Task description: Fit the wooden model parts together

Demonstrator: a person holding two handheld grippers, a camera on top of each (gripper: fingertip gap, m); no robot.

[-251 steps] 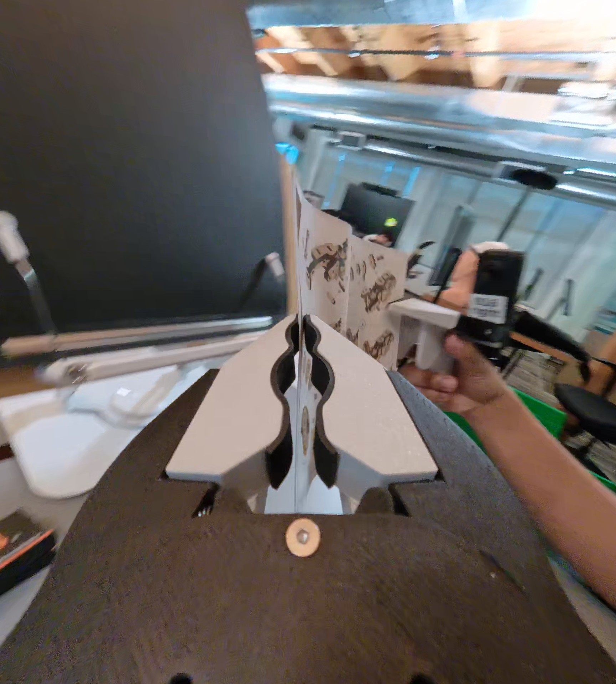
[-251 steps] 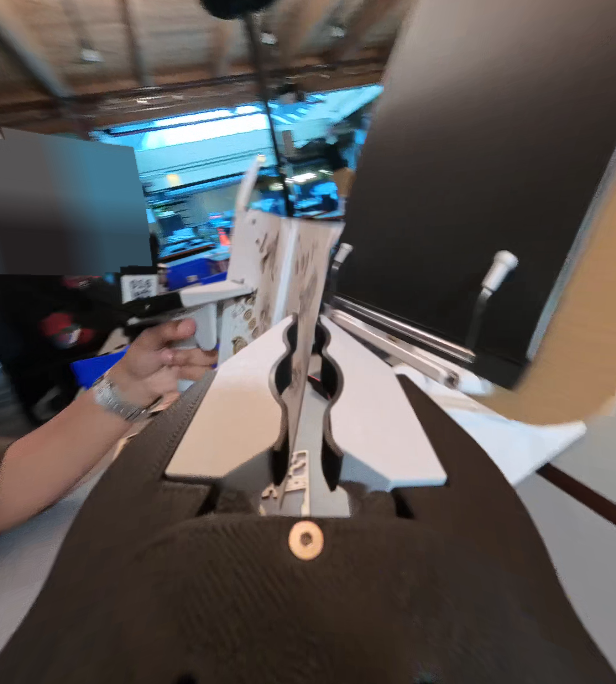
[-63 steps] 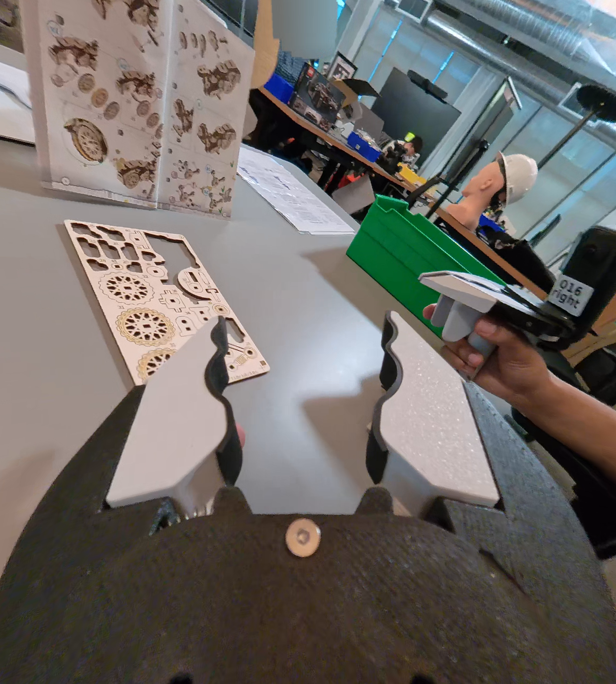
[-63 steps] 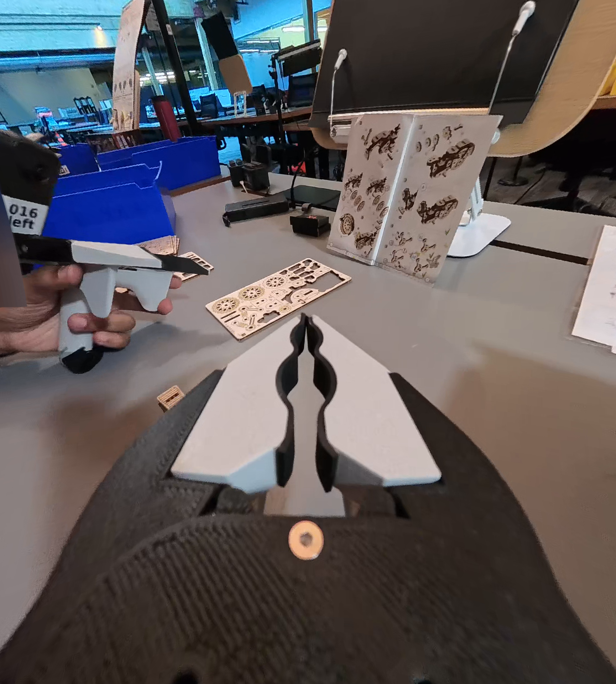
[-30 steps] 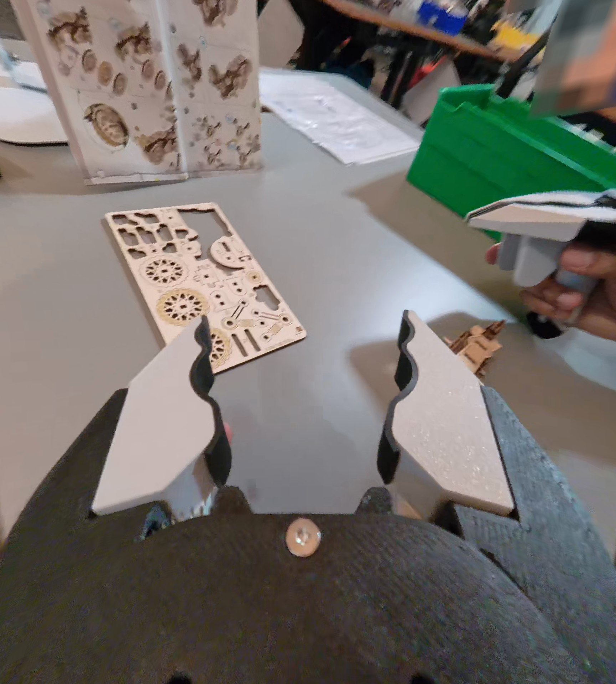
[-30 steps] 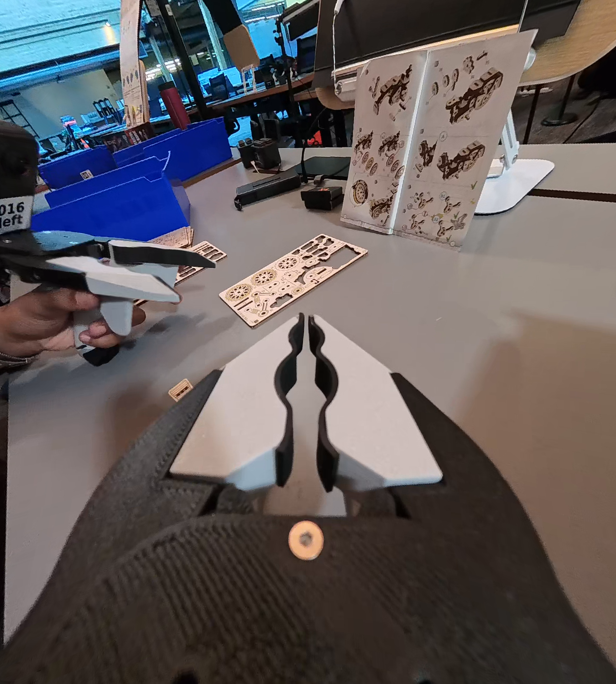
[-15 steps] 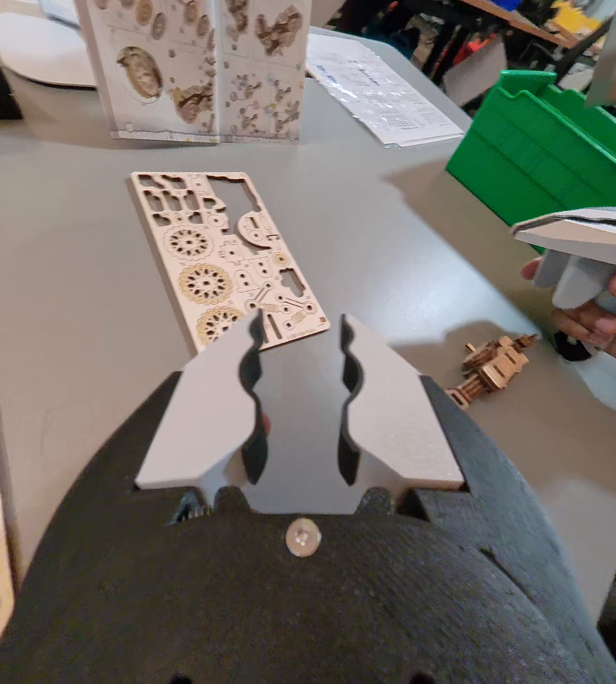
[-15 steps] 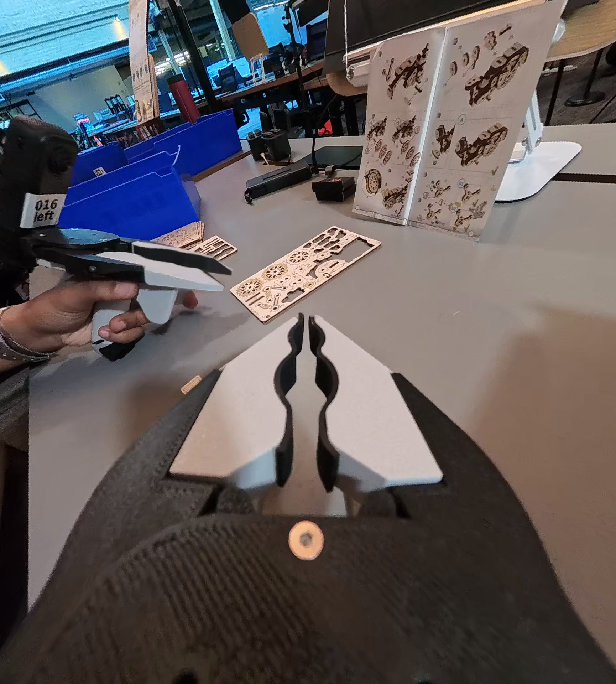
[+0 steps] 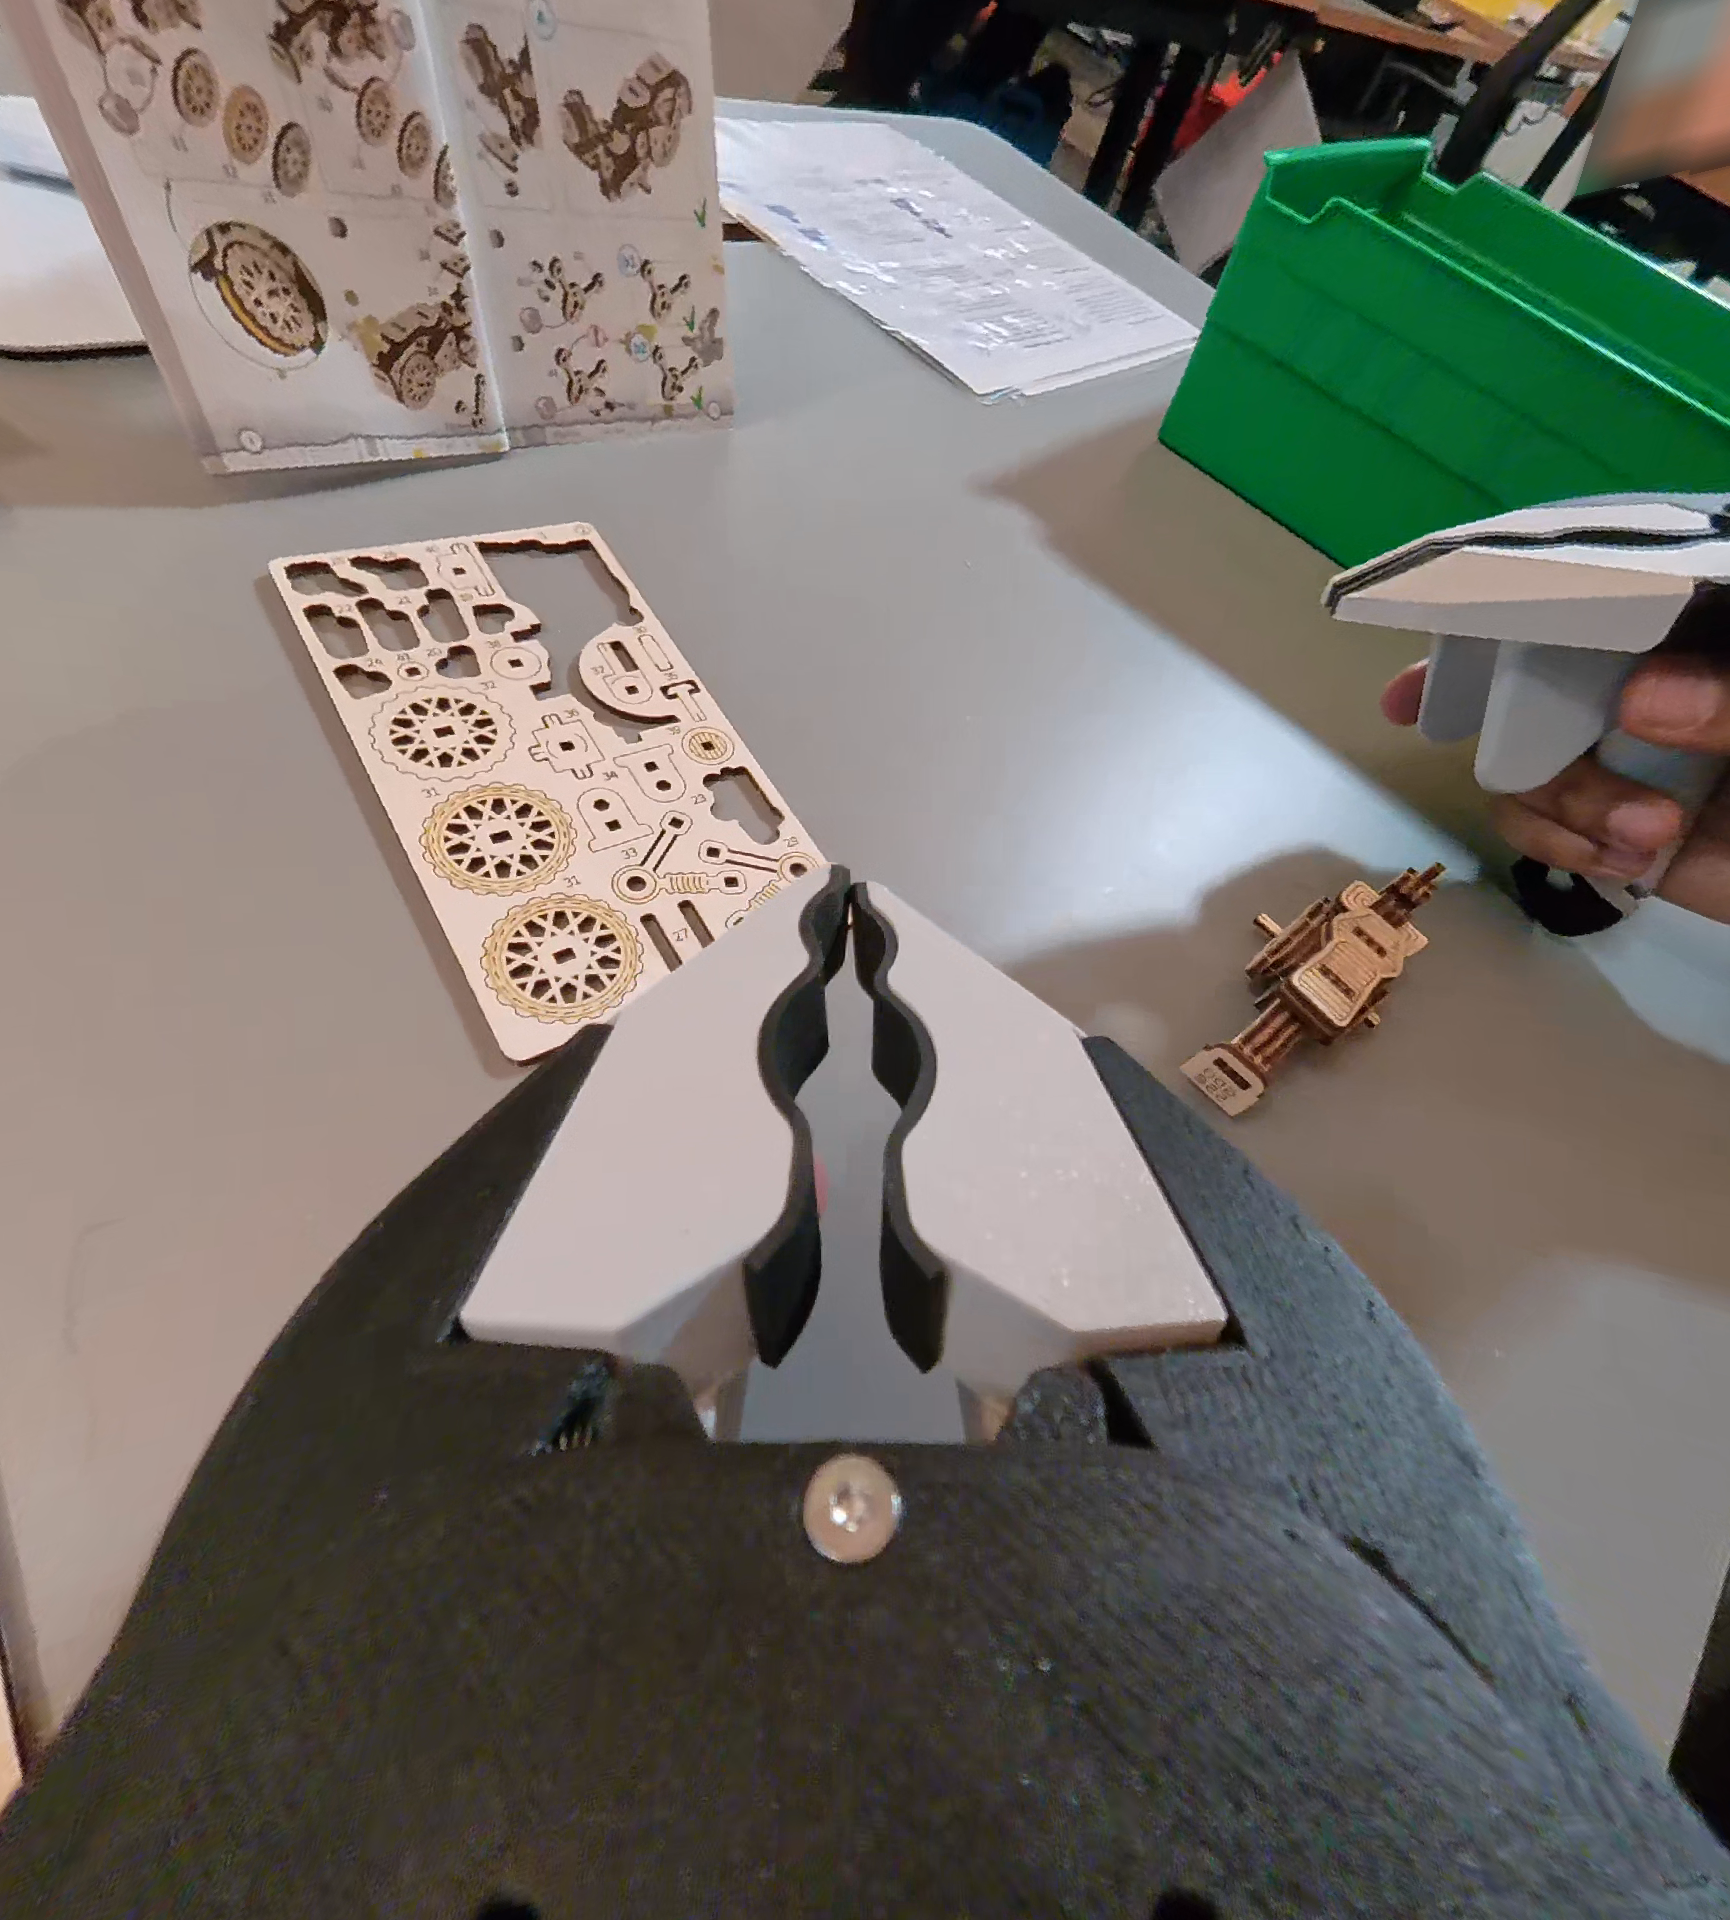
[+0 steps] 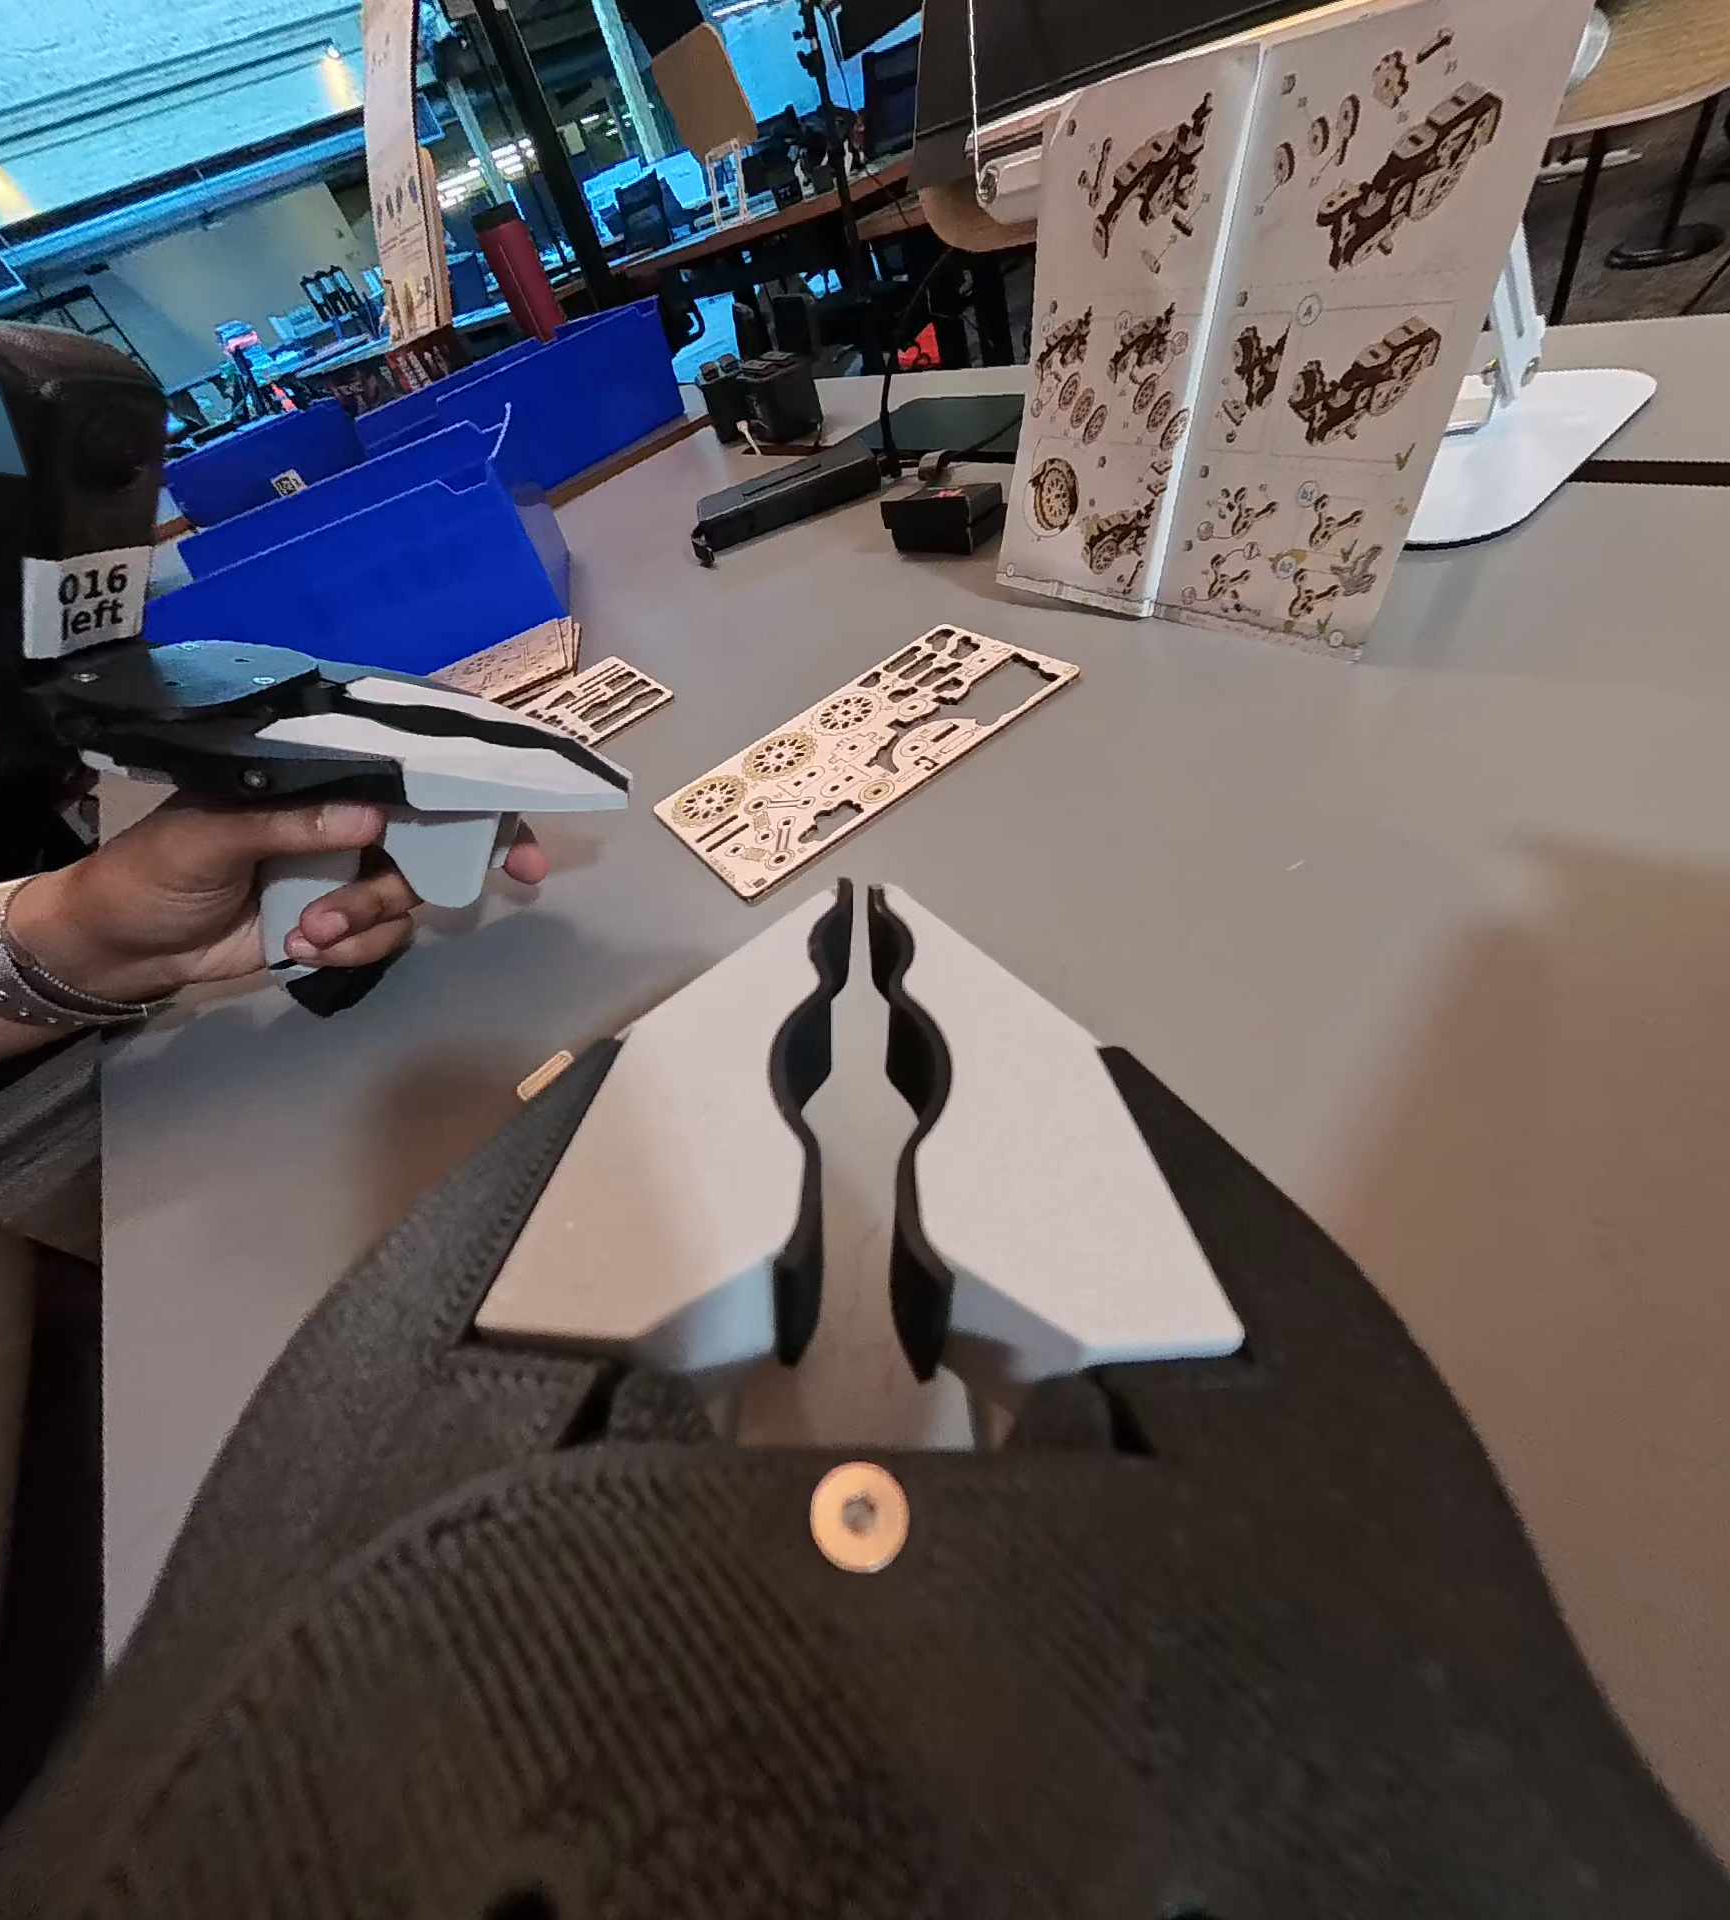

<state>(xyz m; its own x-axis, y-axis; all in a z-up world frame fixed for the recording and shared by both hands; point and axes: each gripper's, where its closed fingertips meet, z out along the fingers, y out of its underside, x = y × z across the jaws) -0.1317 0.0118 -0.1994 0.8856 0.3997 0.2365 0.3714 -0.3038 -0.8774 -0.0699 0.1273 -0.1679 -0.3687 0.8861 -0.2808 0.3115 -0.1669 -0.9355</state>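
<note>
Grey counter bearing flat wooden parts sheet ahead of left gripper, jaws together and empty; small part-built wooden model lying right of sheet, below right gripper, jaws nearly together, empty; folded instruction leaflet upright behind; green bin far right.

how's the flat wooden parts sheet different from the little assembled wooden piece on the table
The parts sheet lies flat, a thin pale rectangle with gears and cutouts held in its frame; the assembled piece is a small, darker, three-dimensional build of stacked parts. The sheet sits just ahead of the left gripper; the piece sits off to the right, below the right gripper. Both rest on the grey table, ungripped.
</note>
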